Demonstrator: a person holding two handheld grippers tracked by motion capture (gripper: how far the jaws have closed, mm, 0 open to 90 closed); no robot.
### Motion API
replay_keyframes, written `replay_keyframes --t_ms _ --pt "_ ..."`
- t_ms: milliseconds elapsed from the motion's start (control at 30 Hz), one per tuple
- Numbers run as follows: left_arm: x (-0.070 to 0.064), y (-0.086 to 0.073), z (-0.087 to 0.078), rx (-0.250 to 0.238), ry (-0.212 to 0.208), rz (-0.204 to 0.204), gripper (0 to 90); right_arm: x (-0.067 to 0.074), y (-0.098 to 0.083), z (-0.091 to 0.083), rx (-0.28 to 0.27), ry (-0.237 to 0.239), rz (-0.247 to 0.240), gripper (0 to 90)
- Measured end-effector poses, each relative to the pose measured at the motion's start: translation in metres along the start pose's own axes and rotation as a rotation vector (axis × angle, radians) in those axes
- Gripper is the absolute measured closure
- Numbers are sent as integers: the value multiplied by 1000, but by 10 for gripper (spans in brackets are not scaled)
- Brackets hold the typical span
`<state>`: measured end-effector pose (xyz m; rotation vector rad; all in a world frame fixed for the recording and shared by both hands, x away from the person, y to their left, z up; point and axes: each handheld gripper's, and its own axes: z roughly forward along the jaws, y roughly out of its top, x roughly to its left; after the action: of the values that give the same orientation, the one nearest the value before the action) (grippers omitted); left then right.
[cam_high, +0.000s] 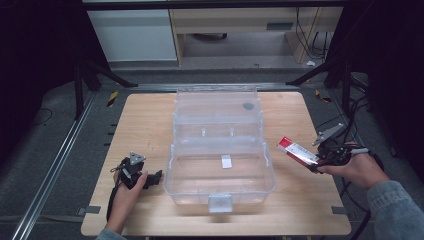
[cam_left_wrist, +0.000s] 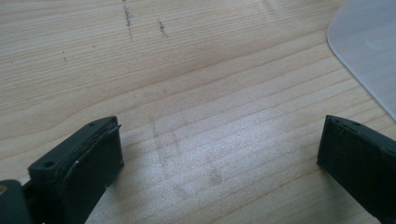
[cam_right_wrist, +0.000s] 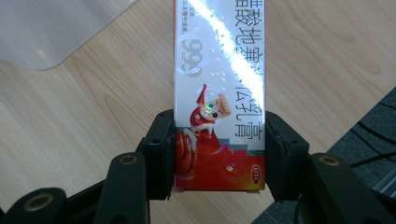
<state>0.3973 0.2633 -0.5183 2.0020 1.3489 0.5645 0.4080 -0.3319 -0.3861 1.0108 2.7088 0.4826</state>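
A clear plastic box (cam_high: 220, 172) with its lid (cam_high: 217, 107) thrown back stands in the middle of the wooden table. My right gripper (cam_high: 317, 161) hovers above the table to the right of the box, shut on a long white and red carton (cam_high: 298, 150). The carton (cam_right_wrist: 219, 93) has printed characters and a cartoon figure, and both pads clamp its red end. My left gripper (cam_high: 152, 178) rests low on the table left of the box. Its jaws stand wide apart over bare wood, open (cam_left_wrist: 219, 154), with a corner of the box (cam_left_wrist: 369, 51) at the upper right.
A small white label (cam_high: 226, 161) lies on the box's floor, and a dark round spot (cam_high: 248, 106) marks the lid. A latch (cam_high: 220, 202) sticks out at the box's front. Cables and dark frame legs (cam_high: 345, 75) surround the table; cabinets stand behind.
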Motion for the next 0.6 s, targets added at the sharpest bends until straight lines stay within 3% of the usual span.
replay_keyframes --t_ms 300,600 --pt "0 0 0 1 -1 1 0 2 11 -33 -54 -15 -35 515" --pt "0 0 0 1 0 1 0 5 23 -48 -74 -13 -63 515"
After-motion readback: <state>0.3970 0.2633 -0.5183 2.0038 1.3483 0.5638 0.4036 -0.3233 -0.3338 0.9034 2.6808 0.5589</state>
